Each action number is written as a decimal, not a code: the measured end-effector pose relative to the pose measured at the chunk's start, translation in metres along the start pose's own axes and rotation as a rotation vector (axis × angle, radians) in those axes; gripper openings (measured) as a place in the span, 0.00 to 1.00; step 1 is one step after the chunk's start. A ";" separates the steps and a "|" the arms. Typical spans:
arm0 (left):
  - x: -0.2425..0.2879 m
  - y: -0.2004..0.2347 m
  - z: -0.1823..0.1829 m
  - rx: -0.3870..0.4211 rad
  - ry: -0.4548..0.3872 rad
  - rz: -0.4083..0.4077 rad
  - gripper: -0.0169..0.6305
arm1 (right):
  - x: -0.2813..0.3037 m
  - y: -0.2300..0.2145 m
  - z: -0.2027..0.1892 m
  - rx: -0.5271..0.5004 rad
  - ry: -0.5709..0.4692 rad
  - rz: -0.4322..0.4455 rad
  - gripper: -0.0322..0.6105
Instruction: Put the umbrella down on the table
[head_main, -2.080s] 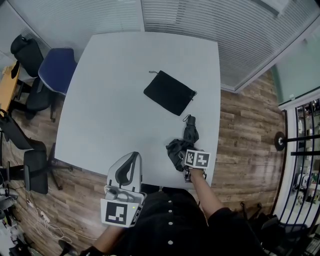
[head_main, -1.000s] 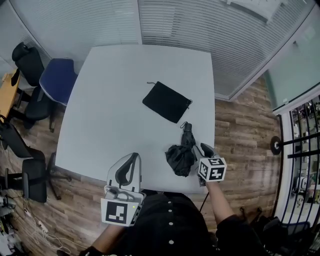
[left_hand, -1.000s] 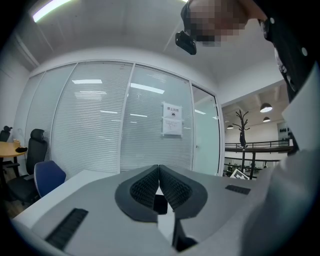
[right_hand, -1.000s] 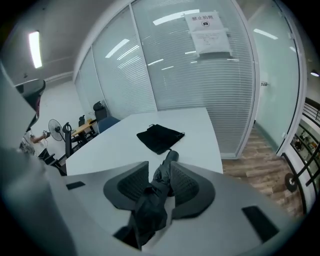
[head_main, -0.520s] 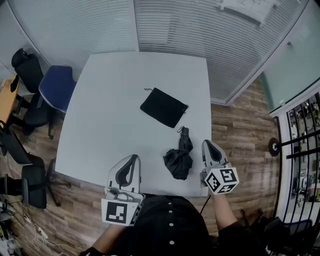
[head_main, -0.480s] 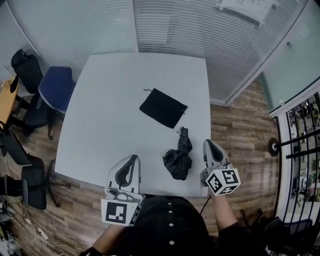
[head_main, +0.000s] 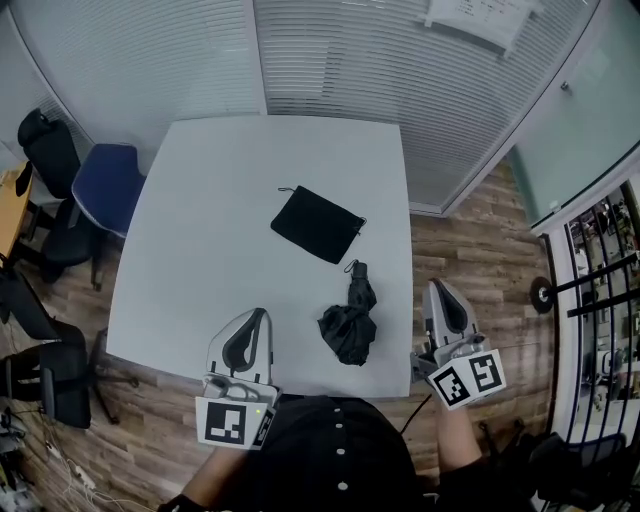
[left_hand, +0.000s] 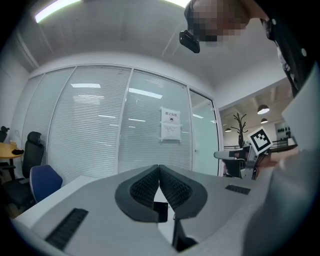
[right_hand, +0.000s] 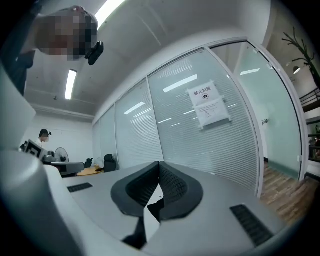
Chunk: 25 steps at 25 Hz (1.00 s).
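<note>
A folded black umbrella (head_main: 351, 318) lies loose near the front right edge of the white table (head_main: 220, 240), its strap end pointing away from me. My right gripper (head_main: 446, 305) is off the table's right side, above the wood floor, shut and empty; in the right gripper view (right_hand: 159, 178) its jaws meet with nothing between them. My left gripper (head_main: 247, 335) hovers over the table's front edge, left of the umbrella, also shut and empty, as the left gripper view (left_hand: 159, 181) shows.
A flat black pouch (head_main: 318, 223) lies mid-table beyond the umbrella. A blue chair (head_main: 105, 183) and black chairs (head_main: 42, 150) stand to the left. Glass walls with blinds (head_main: 330, 55) close off the far side.
My right gripper let go of the umbrella, shut empty, and drew away to the right off the table's edge while rising. The umbrella stays lying on the table. The left gripper kept still.
</note>
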<state>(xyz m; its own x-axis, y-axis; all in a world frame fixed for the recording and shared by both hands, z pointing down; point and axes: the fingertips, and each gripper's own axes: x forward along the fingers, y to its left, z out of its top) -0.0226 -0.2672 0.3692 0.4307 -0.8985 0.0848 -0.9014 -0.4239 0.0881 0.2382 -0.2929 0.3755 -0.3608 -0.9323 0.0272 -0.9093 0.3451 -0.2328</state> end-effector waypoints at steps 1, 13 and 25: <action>0.000 0.002 0.002 0.003 -0.005 0.005 0.05 | -0.002 0.001 0.005 -0.011 -0.006 -0.001 0.10; -0.005 0.037 0.028 0.097 -0.096 0.079 0.05 | -0.030 -0.011 0.043 -0.158 -0.082 -0.052 0.10; -0.014 0.059 0.041 0.164 -0.150 0.128 0.05 | -0.046 -0.046 0.041 -0.195 -0.085 -0.195 0.10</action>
<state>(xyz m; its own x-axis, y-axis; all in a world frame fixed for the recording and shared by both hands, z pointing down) -0.0832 -0.2842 0.3323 0.3121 -0.9479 -0.0646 -0.9486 -0.3071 -0.0768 0.3050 -0.2701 0.3454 -0.1636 -0.9861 -0.0307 -0.9856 0.1647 -0.0392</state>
